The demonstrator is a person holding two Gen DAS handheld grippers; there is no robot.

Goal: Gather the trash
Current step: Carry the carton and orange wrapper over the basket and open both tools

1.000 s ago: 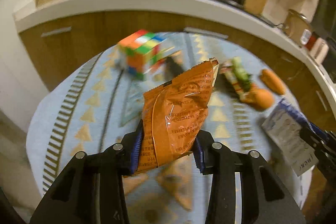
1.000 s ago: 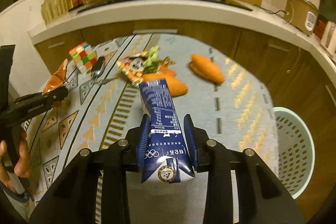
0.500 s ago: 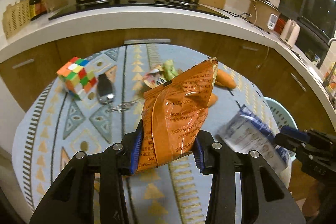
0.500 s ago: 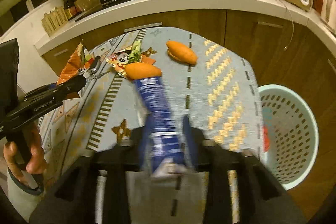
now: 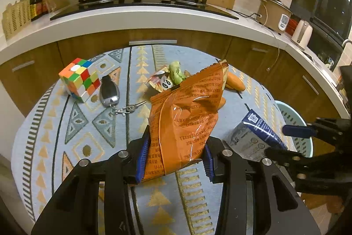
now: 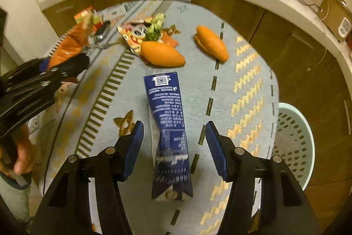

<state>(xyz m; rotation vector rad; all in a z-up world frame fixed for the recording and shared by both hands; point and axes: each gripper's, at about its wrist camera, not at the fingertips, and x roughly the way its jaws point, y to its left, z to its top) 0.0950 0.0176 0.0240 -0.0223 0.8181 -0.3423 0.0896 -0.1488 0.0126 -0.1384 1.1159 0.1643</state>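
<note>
Pale-green perforated plastic basket [image 6: 294, 142] stands off the right edge of the patterned cloth-covered table [image 6: 246, 89], so both pieces look a short carry away. Between the spread-apart right claw [image 6: 175, 147] lies the tall navy paper carton [image 6: 168, 124], probably light, stiff yet crushable, best pinched mid-body. Thin, slippery-looking crinkly orange foil snack bag [image 5: 187, 116] is clamped low down by the left claw [image 5: 175, 160].

You saw an orange wrapper [image 5: 184, 122], a navy carton [image 6: 168, 122] (white print), a mint basket [image 6: 292, 142], and a pale blue cloth [image 6: 242, 41] with gold zigzags.
</note>
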